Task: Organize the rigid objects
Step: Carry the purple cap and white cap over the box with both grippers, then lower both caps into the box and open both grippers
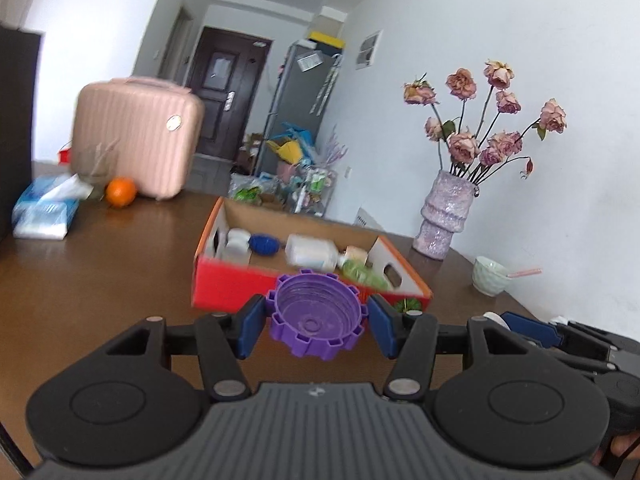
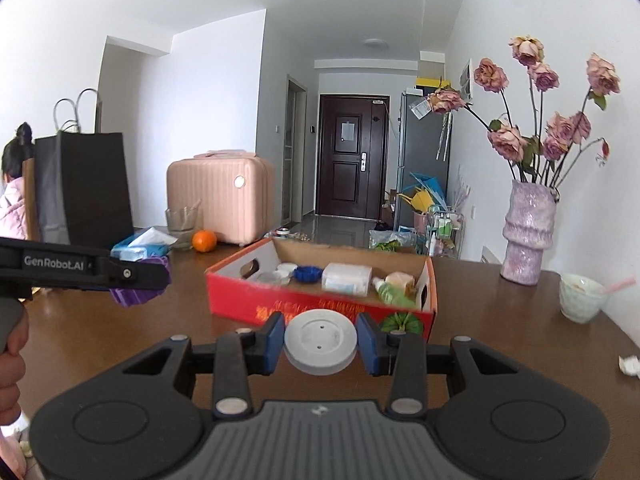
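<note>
- Brown wooden counter [image 2: 120,332] runs back toward a hallway with a dark door [image 2: 352,156]; a red cardboard box [image 2: 320,304] sits open-topped near the counter's middle.
- Left tool [image 1: 318,322] is held level, short of the box's near wall, its blue pads [image 1: 252,330] clamped on a purple toothed cap [image 1: 316,316] whose hollow faces the camera.
- Right tool [image 2: 320,342] is also level and aimed at the box's front wall, gripping a white round disc [image 2: 320,340] edge to edge.
- From the right wrist view, the left tool reaches in to the left of the box, the purple cap showing beneath its arm, well apart from the box's left wall.
- Inside the box lie a white bottle [image 1: 310,254], a blue piece [image 1: 262,244] and a green bottle [image 2: 394,294].
- Right of the box stand a pink vase [image 2: 528,232] and a pale cup [image 2: 578,296], near the wall.
- Left of the box, bare counter stretches to an orange [image 2: 204,240], a tissue pack [image 1: 44,210] and a pink suitcase [image 2: 220,196].
</note>
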### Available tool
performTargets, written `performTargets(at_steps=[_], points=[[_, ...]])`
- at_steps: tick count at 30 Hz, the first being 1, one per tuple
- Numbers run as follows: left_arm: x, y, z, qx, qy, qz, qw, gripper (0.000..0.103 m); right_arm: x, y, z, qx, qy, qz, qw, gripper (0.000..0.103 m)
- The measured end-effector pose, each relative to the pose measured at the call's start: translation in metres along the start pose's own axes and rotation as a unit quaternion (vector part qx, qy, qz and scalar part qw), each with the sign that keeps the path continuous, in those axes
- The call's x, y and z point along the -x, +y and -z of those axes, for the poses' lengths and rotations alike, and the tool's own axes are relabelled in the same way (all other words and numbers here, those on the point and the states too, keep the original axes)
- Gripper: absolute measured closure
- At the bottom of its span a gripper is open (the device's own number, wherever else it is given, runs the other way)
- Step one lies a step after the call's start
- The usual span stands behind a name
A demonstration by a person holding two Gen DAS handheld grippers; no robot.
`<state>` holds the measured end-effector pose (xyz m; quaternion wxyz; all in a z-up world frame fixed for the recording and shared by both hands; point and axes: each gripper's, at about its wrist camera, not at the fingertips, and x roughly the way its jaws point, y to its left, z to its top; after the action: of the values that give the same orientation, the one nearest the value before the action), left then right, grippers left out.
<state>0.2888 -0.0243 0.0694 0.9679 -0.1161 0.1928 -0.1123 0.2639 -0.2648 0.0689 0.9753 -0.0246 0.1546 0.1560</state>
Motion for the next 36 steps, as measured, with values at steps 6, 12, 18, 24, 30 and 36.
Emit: performTargets(at_steps=[6,12,18,24,30,36], points=[[-0.055,0.013,-0.056,-0.027,-0.022,0.002,0.9994,0.046,-0.059,-0.026,-0.045,-0.010,-0.007,-0.001,1.000,0.065],[-0.131,0.033,-0.089,-0.014,0.004,0.009,0.9998,0.046,-0.136,-0.057,-0.080,-0.047,0.026,-0.013,0.998,0.065],[-0.216,0.043,-0.080,-0.022,0.071,-0.002,0.9972,0.046,-0.221,-0.078,-0.090,-0.077,0.105,-0.022,0.991,0.065],[-0.277,0.055,-0.051,-0.016,0.117,-0.023,0.9928,0.028,-0.290,-0.081,-0.073,-0.088,0.180,-0.011,0.980,0.064],[-0.276,0.058,-0.050,-0.031,0.122,-0.007,0.9920,0.020,-0.308,-0.086,-0.053,-0.136,0.169,-0.016,0.976,0.049],[-0.267,0.055,-0.057,-0.039,0.113,-0.021,0.9926,0.018,-0.290,-0.091,-0.049,-0.164,0.126,-0.027,0.978,0.040]])
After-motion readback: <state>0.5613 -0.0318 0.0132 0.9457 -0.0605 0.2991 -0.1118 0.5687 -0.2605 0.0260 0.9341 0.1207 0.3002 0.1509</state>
